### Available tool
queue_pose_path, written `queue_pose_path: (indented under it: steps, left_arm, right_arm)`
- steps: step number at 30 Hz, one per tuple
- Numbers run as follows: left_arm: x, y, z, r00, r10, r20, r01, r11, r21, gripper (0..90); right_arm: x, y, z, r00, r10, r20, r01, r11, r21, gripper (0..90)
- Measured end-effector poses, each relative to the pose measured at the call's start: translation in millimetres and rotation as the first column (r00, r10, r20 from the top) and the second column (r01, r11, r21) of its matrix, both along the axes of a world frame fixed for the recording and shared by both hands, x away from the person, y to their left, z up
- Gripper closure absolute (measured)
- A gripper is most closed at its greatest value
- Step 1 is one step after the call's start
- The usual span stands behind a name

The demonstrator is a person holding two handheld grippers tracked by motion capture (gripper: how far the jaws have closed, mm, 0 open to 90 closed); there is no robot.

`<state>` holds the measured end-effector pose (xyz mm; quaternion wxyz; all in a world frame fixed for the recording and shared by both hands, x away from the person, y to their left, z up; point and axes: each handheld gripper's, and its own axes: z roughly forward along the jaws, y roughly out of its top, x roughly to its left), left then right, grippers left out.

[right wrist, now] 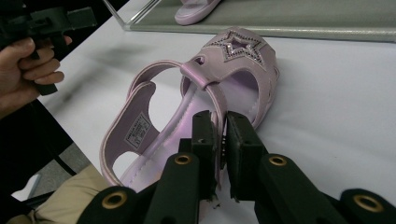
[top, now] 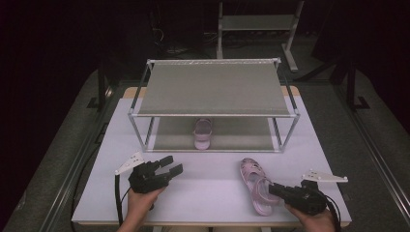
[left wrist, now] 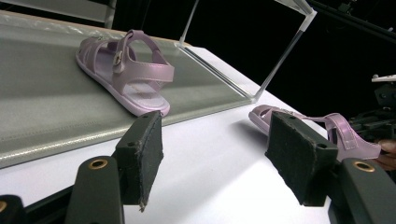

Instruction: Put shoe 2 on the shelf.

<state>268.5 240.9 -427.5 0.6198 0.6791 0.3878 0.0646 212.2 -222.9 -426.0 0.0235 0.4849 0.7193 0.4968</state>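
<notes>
A pink sandal (top: 256,186) with a star on its toe lies on the white table (top: 208,181) at the front right. My right gripper (top: 273,189) is shut on this sandal's strap (right wrist: 218,100), its jaws pinching it from both sides. A second pink sandal (top: 202,133) sits on the lower shelf of the rack (top: 215,87); it is also seen in the left gripper view (left wrist: 126,70). My left gripper (top: 173,165) is held open above the table's front left, with nothing between its pads (left wrist: 147,154).
The two-tier metal rack (left wrist: 289,51) stands at the back of the table with a grey top shelf. Another rack (top: 256,24) stands on the dark floor behind. A hand (right wrist: 28,65) holds the other gripper at the left of the right gripper view.
</notes>
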Motion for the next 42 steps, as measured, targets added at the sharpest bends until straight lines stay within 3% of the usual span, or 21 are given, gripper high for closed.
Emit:
queue_pose_path:
  steps: [6, 21, 42]
  left_arm:
    - [0.2, 1.8, 1.9, 1.0, 0.003, -0.002, -0.003, 0.9999, -0.014, 34.9]
    - [-1.0, 5.1, 2.2, 0.9999, 0.017, 0.001, -0.017, 0.9998, -0.009, 34.2]
    - [-1.6, 6.5, 2.9, 0.9996, 0.027, 0.003, -0.027, 0.9996, 0.001, 32.0]
  right_arm:
    - [-1.8, 2.8, 2.9, 1.0, 0.004, -0.001, -0.004, 0.9999, 0.013, 82.1]
    - [1.1, 13.2, 12.7, 0.9994, 0.022, 0.026, -0.024, 0.9949, 0.098, 82.2]
    - [29.8, 29.4, 15.2, 0.9991, -0.028, 0.034, 0.022, 0.9861, 0.165, 82.2]
